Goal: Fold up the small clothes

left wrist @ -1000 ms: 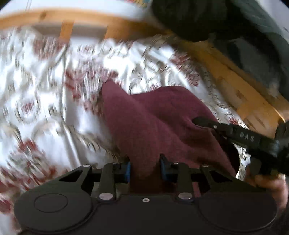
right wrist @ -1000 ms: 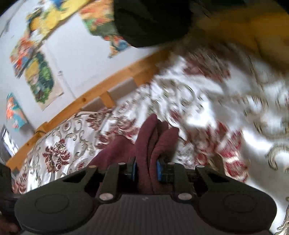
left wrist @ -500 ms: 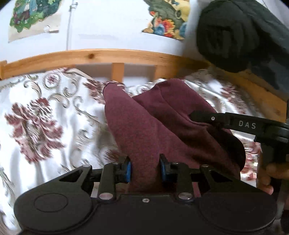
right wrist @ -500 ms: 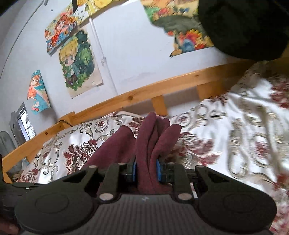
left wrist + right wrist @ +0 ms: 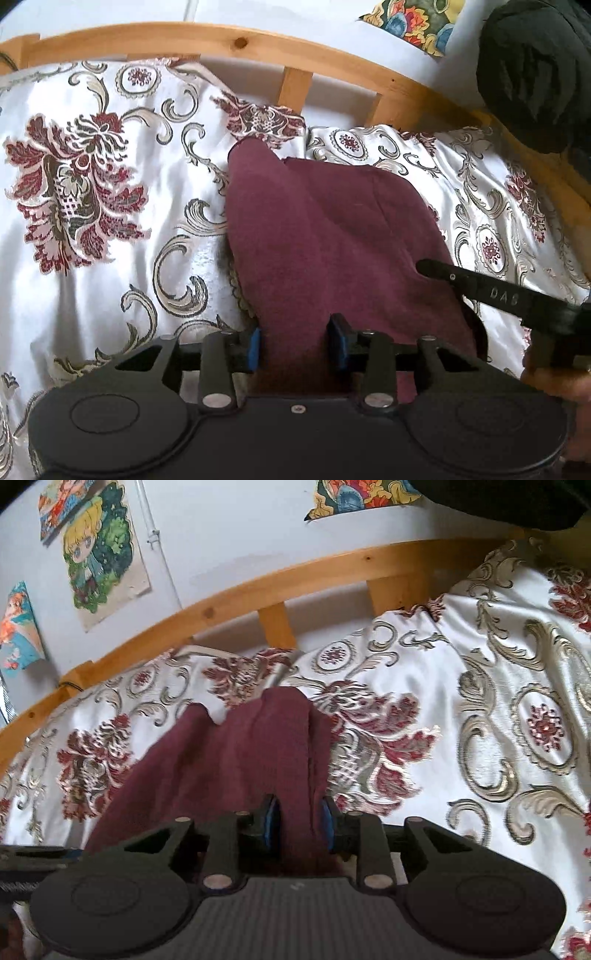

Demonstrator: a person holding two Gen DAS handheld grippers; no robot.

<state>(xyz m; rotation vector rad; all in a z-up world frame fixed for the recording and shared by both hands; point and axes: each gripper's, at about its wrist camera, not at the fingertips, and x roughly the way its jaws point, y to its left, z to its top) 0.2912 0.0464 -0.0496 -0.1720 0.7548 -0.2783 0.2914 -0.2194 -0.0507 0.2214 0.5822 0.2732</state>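
Note:
A maroon garment (image 5: 325,236) lies folded on the floral bedspread (image 5: 92,184), its far corner pointing at the bed rail. My left gripper (image 5: 295,347) is at its near edge, jaws opening, with cloth lying in the gap between the blue pads. At the right, a finger of my right gripper (image 5: 491,291) reaches over the cloth's right side, held by a hand (image 5: 554,380). In the right wrist view the garment (image 5: 229,760) runs as a bunched ridge between the opening jaws of my right gripper (image 5: 297,827). A dark gap shows beside the left pad.
A wooden bed rail (image 5: 295,44) with slats runs along the far side, against a wall with cartoon posters (image 5: 99,557). A dark bundle of cloth (image 5: 535,74) sits at the upper right. The bedspread (image 5: 498,720) stretches out to the right of the garment.
Both grippers carried the garment toward the rail and lowered it onto the bedspread. The gaps between both pairs of pads have widened around the cloth.

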